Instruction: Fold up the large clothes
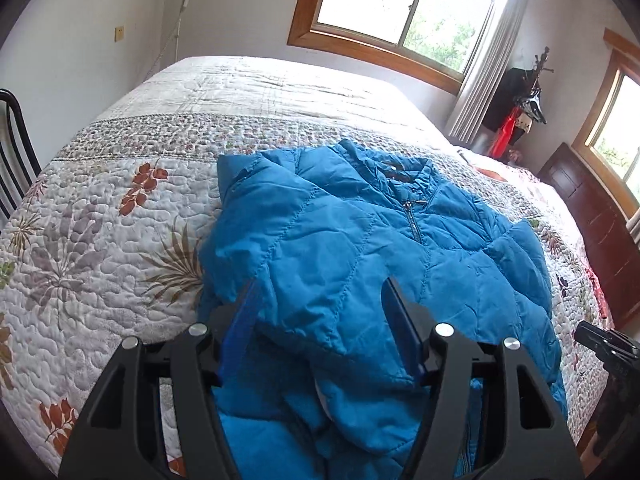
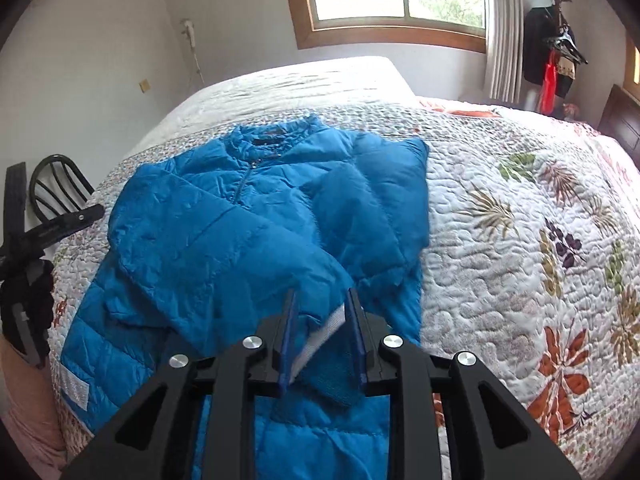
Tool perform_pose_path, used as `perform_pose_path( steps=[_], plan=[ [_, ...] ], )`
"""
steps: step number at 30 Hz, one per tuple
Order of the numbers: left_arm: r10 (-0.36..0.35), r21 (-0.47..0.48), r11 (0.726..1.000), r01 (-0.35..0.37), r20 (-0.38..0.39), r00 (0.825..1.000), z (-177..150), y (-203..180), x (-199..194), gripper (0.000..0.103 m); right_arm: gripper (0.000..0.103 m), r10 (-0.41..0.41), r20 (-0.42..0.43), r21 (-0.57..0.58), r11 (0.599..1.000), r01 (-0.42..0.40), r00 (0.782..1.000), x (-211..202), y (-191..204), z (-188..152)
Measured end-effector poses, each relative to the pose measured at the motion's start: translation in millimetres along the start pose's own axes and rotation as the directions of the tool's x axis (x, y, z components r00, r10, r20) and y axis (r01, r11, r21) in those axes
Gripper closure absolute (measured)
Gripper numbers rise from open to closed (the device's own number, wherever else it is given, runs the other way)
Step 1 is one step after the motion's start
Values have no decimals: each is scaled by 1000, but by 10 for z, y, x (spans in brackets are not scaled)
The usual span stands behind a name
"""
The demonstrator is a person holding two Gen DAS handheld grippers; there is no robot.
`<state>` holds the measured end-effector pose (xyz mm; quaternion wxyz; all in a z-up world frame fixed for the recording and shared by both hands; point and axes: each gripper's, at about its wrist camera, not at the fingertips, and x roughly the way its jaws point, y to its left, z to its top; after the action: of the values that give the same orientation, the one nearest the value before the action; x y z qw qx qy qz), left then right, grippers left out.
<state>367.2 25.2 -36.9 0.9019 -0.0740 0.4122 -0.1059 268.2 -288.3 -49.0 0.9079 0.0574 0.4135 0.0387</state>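
Blue coat (image 2: 224,220) is lying zipped and face up on the bed (image 2: 500,264) near its front edge, both sleeves crossed over it, so the cuff (image 2: 332,372) between the barely spread right gripper (image 2: 320,304) should be let go gently, while the left gripper (image 1: 318,300), spread wide and empty, is kept clear.

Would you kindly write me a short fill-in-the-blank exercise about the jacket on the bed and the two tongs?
1. The puffer jacket lying on the quilt is ____ in colour.
2. Its front fastens with a ____ below the collar.
3. The sleeve cuff lies between the fingers of the ____ tongs.
4. The left tongs stand ____ over the jacket.

Missing words: blue; zipper; right; open
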Motion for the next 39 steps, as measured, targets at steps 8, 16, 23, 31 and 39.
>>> perform_pose_path(
  steps=[8, 16, 23, 31, 39],
  plan=[
    [48, 81, 996, -39, -114, 992, -185, -67, 611, 40, 78, -70, -107, -48, 997, 65, 992, 578, 155, -8],
    [65, 102, 993, -54, -111, 992, -235, -41, 720, 39, 78, -77, -118, -68, 995, 69, 990, 796, 140, -114],
    [54, 78, 996, -47, -81, 995, -225, 0, 245, 36, 75, 29, -1, -6, 1000, -29, 1000, 308, -8, -143],
    [120, 111, 987, -118, -15, 993, -905, 223, -810, 15, 46, 12, 29, 43, 999, -13, 1000, -487, -271, -742],
    [98, -8, 995, -99, -118, 988, -1704, 602, -1166, 14, 36, 67, -58, 106, 993, -60, 996, -678, -475, -1561]
  ],
)
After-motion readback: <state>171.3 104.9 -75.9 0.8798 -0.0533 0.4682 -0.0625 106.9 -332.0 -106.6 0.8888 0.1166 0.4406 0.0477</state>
